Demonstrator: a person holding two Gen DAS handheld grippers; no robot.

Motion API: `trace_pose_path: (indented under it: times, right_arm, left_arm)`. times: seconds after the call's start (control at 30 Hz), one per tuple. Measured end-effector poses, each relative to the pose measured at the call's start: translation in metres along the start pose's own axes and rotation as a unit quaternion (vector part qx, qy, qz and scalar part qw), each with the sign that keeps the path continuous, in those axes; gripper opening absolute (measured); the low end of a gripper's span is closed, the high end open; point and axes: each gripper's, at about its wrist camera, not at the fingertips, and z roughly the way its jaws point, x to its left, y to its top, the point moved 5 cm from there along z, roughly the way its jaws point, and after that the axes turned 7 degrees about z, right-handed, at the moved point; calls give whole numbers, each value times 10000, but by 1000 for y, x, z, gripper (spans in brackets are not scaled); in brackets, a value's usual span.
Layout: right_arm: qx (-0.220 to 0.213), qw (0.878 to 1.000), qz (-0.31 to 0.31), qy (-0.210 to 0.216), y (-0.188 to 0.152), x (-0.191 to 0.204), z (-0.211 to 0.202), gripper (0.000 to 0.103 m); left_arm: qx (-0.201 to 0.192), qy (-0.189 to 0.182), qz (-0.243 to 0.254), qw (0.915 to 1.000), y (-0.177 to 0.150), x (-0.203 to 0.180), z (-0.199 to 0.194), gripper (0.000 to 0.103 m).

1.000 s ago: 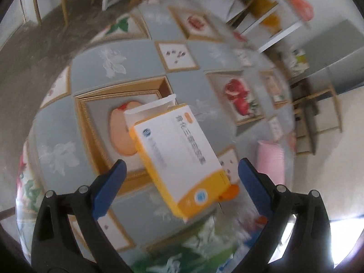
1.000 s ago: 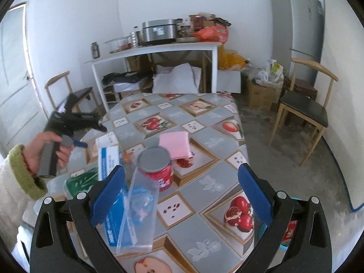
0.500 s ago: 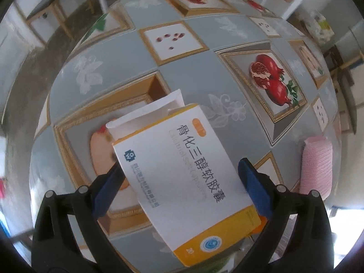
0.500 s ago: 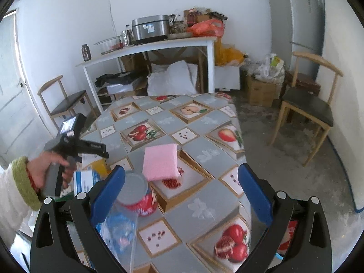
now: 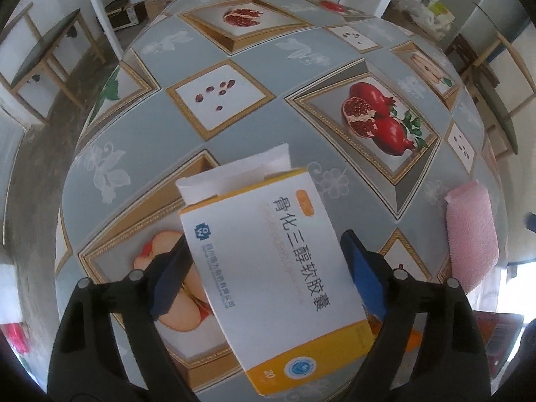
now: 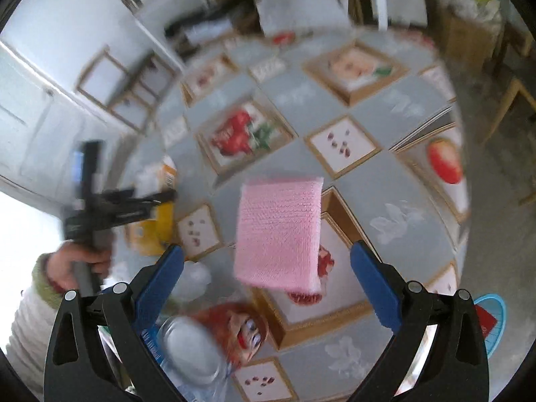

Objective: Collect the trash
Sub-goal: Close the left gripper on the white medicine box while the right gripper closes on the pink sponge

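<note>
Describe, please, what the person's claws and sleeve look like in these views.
Both the left claw and the right claw have black plastic frames with silver rivets and blue finger pads. The left hand shows a white sleeve with a green cuff.

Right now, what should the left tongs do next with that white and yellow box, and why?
Probably squeeze shut on the medicine box. The left tongs already sit with one blue finger on each side of it, and the box lies on the table between them with its end flap open. The fingers look close but not clearly pressing, so closing comes before lifting.
</note>
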Motion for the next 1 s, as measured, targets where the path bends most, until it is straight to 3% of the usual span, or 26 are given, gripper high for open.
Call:
trace_pose_path:
  times: [0.2, 0.47, 0.67, 0.77, 1.0]
  right_arm:
    - [535, 9976, 13, -436, 18, 4, 50, 96]
    - [758, 9924, -308, -916, 18, 15, 82, 96]
    - [588, 9884, -602, -1267, 20, 22, 89, 96]
    - [444, 9850, -701, -1514, 22, 23, 87, 84]
    - [124, 9880, -523, -1448, 20, 8, 66, 80]
  left_arm:
    - [-51, -82, 53, 9999, 0, 2, -1, 77]
    - [-126, -189, -14, 9997, -2, 5, -4, 76]
    - [-226, -332, -191, 9990, -3, 9, -9, 75]
    - [-306, -390, -271, 9984, -5, 12, -14, 75]
    - [-624, -483, -436, 9959, -9, 19, -36, 74]
